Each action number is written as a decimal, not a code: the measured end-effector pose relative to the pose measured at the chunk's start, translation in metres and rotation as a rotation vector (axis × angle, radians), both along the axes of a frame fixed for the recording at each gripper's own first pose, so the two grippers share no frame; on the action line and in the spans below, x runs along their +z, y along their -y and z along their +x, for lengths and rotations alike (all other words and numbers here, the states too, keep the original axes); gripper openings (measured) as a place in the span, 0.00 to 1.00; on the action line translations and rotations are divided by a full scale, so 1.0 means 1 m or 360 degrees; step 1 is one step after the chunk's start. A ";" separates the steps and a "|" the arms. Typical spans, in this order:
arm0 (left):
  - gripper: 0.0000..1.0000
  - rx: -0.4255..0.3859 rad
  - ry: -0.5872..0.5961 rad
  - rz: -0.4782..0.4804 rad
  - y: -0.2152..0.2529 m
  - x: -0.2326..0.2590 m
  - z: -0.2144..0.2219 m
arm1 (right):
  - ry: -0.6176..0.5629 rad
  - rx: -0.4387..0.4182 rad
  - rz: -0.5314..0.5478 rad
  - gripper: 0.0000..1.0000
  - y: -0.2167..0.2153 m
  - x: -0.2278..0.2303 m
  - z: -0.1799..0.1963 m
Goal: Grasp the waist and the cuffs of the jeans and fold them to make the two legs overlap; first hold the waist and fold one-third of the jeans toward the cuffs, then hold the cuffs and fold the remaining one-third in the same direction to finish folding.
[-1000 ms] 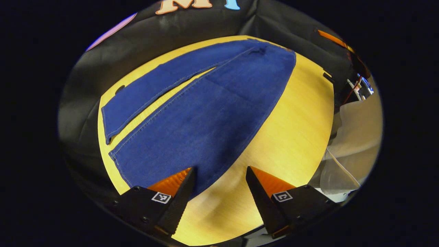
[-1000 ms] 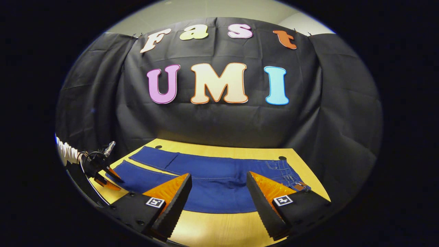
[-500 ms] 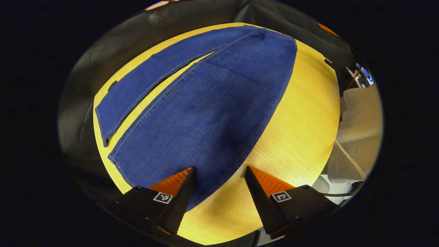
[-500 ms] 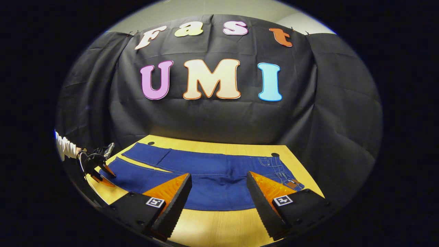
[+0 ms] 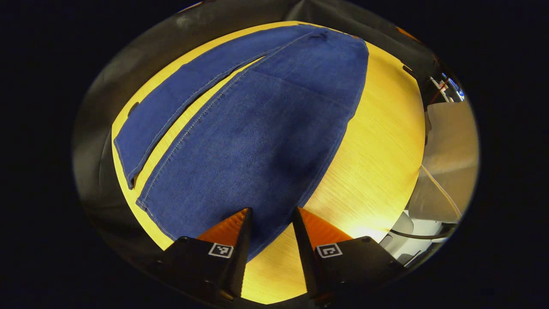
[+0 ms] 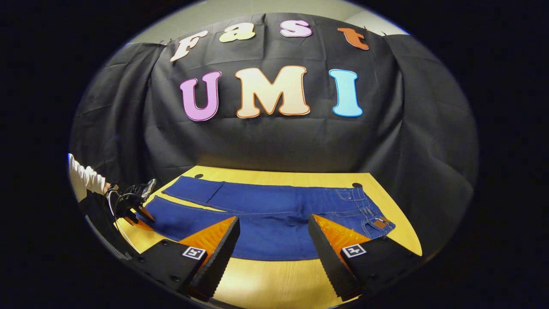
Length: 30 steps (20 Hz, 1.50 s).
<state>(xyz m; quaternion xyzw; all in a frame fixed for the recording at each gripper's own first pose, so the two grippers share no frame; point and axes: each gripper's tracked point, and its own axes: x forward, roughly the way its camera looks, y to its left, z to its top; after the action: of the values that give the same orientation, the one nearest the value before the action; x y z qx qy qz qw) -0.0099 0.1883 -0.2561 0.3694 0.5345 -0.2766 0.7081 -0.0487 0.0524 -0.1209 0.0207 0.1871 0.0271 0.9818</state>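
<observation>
White sleeve (image 6: pixel 85 177), dark cables looped at left gripper (image 6: pixel 138 211), square tags on right gripper (image 6: pixel 273 234)

we see a yellow wooden table (image 6: pixel 274 283) with two dark round holes along its far edge, black cloth (image 6: pixel 274 141) draped behind it, and a pale wall (image 6: pixel 266 10) above the cloth.

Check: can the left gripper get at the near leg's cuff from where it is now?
Probably yes. The left gripper hovers at the near leg's cuff edge with jaws apart, and bare table beside the jeans leaves the approach free.
</observation>
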 end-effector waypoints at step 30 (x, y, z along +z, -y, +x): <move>0.00 0.0308 -0.0060 0.0154 -0.004 -0.002 0.015 | -0.0854 0.0724 -0.0571 0.99 0.138 -0.212 0.052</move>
<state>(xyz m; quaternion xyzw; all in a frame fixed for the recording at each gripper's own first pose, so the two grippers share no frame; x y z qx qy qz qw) 0.0050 0.1919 -0.2578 0.3446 0.5937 -0.1876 0.7026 0.0038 -0.0861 -0.3328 -0.1869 0.4386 0.2044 0.8549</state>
